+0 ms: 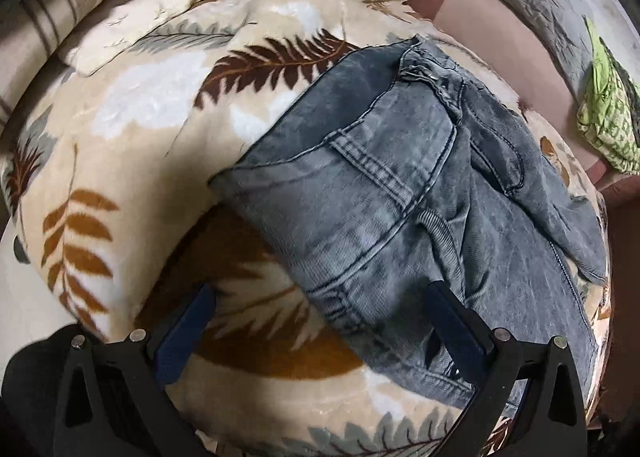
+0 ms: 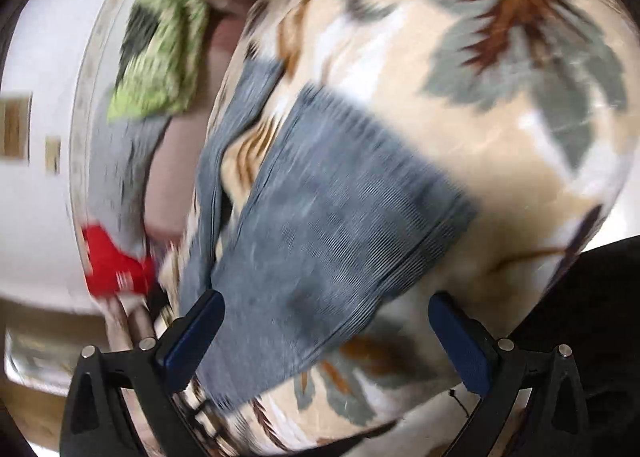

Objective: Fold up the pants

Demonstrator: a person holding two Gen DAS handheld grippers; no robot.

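The jeans [image 1: 408, 193] lie on the leaf-print blanket [image 1: 132, 129] that covers the bed, already doubled into a thick slab, waistband and back pocket showing on top. In the left wrist view the bundle runs on a diagonal, from the near right, just under the left tongs [image 1: 320, 321], up and away toward the fly and zipper at the far end. The left tongs stand wide, nothing between them; the right-hand finger sits over the near denim edge, the left-hand finger over bare blanket.

Over to the right wrist view, badly smeared by motion blur, and the right tongs [image 2: 326, 331] are spread wide too and empty, with the jeans [image 2: 320, 209] stretching straight ahead out of the gap and slanting up to the left. Whether either finger touches cloth there, I cannot tell.

Both tongs look close to a near edge of the bundle. My read: the long axis points away from each tool, so the next fold likely wants a near-end grip carried forward along it.

A green patterned cloth [image 1: 608, 113] lies well apart, off on the far side.
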